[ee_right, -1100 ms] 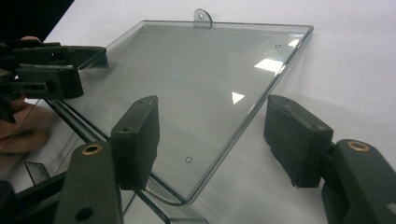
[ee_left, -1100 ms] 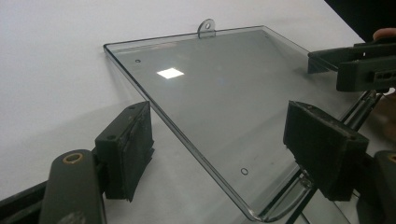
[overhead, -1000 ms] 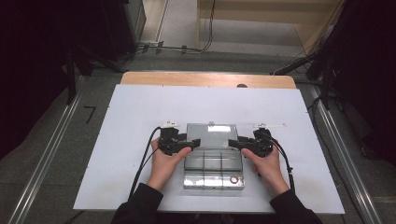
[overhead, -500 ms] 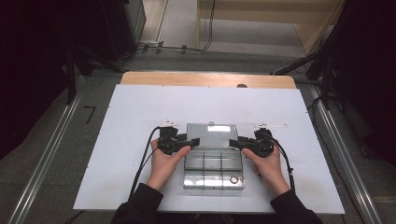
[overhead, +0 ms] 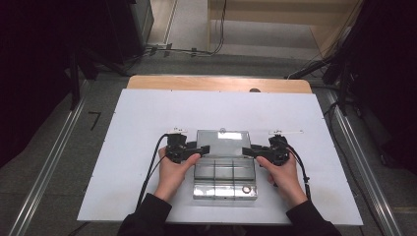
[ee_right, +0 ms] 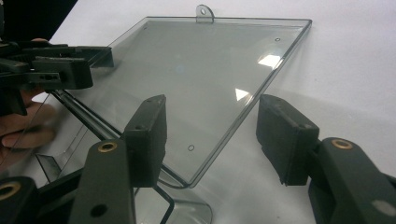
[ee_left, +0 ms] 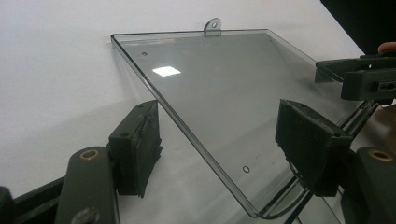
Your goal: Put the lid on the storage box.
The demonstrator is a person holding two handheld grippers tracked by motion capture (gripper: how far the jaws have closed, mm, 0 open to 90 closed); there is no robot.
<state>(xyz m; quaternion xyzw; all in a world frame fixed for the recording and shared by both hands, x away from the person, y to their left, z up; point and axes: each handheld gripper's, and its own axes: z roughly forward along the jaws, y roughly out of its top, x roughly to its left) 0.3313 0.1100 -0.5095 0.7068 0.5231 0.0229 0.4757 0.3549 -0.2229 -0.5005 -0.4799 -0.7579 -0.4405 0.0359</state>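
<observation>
Here the clear lid (overhead: 224, 142) lies open on the white table (overhead: 123, 147), each side edge between jaws that have been closing without pressing, so left gripper (overhead: 202, 149) and right gripper (overhead: 247, 151) should pinch evenly together.

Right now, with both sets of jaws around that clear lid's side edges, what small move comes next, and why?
Probably close both further. The left gripper and right gripper each straddle a side edge of the open lid, jaws just closing, pads not yet pressing.
</observation>
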